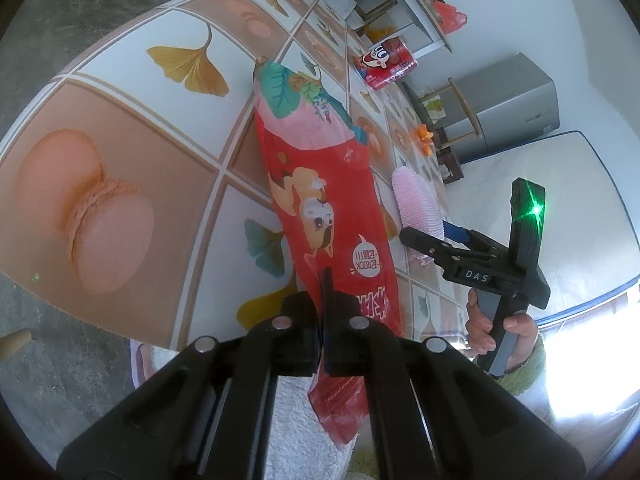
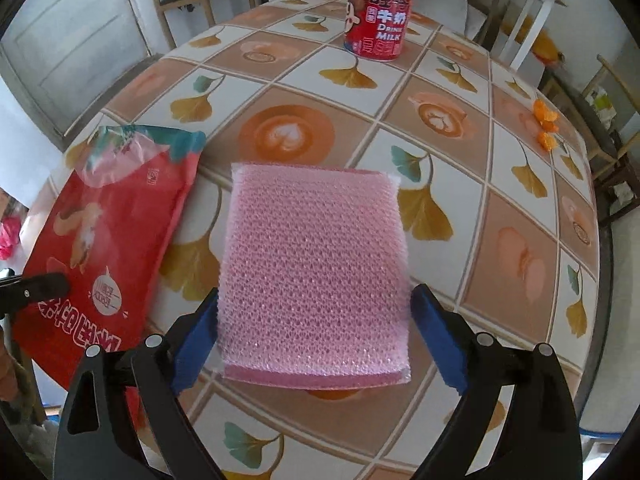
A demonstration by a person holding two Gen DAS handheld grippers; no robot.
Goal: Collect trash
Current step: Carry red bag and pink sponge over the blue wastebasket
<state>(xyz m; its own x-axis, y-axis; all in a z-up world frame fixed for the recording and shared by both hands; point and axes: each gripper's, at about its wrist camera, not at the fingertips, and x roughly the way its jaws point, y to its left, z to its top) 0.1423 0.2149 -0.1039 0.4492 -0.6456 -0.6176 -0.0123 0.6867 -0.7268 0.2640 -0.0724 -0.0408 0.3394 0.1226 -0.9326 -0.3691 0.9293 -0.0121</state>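
Pink bubble-wrap pouch [image 2: 314,276] is seen flat on the tabletop [image 2: 440,208], right between the wide-apart blue pads of the right tongs [image 2: 314,344], not squeezed. Red snack bag [image 1: 320,200] is clamped at its edge by the left tongs [image 1: 322,320].

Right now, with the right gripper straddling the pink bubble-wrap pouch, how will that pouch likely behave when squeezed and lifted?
The pink bubble-wrap pouch looks air-cushioned, so it will probably compress under the right gripper, whose fingers flank it, open. It seems light and lies flat on the table, so rolling is unlikely. Its far end may sag a little, being thin and soft.
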